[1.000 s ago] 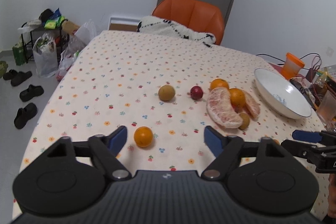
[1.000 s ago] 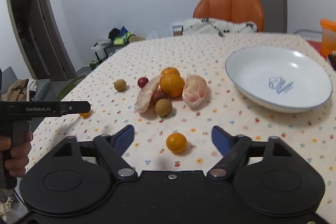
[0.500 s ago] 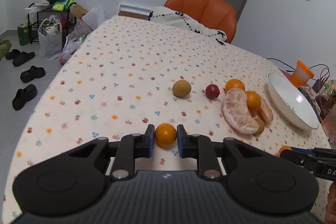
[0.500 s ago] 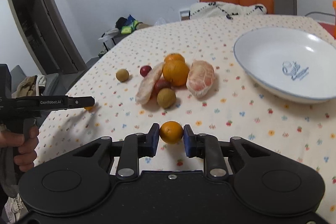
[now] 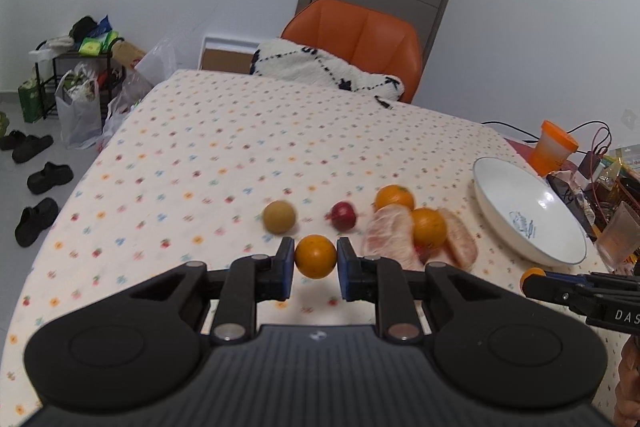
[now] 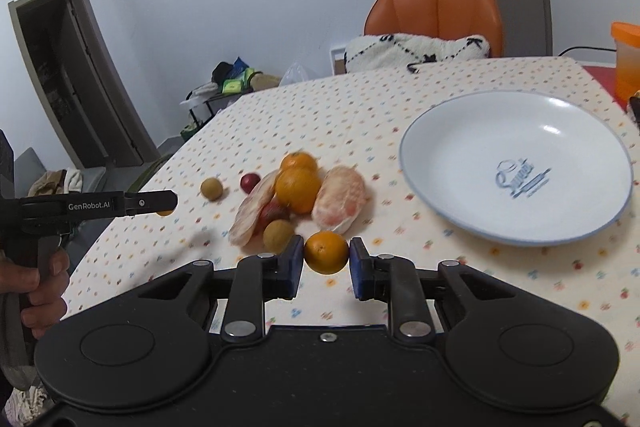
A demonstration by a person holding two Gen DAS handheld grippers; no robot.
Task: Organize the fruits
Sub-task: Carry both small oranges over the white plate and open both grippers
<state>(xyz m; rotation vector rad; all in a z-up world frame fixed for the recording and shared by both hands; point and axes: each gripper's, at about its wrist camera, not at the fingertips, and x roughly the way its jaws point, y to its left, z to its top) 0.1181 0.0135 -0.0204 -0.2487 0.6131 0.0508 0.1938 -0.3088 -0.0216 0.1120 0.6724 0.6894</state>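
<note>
My left gripper (image 5: 316,258) is shut on a small orange (image 5: 315,255), held above the flowered tablecloth (image 5: 224,147). My right gripper (image 6: 326,254) is shut on another small orange (image 6: 326,252), also lifted off the cloth. Between them lies a pile: two oranges (image 6: 298,188), peeled pomelo pieces (image 6: 339,203), a brown round fruit (image 6: 277,235) and a red one (image 6: 250,182). A second brown fruit (image 5: 279,216) sits apart at the left. An empty white bowl (image 6: 516,163) stands right of the pile. The left gripper (image 6: 170,207) shows at the left of the right wrist view.
An orange chair (image 5: 360,47) with a white fleece blanket (image 5: 324,75) stands at the table's far end. An orange cup (image 5: 554,151), cables and a glass (image 5: 618,239) crowd the right edge. A rack, bags and shoes (image 5: 36,219) are on the floor at the left.
Both grippers went from open to shut, each on a small orange. Since half a second ago both have lifted their oranges off the cloth and moved toward the pile.
</note>
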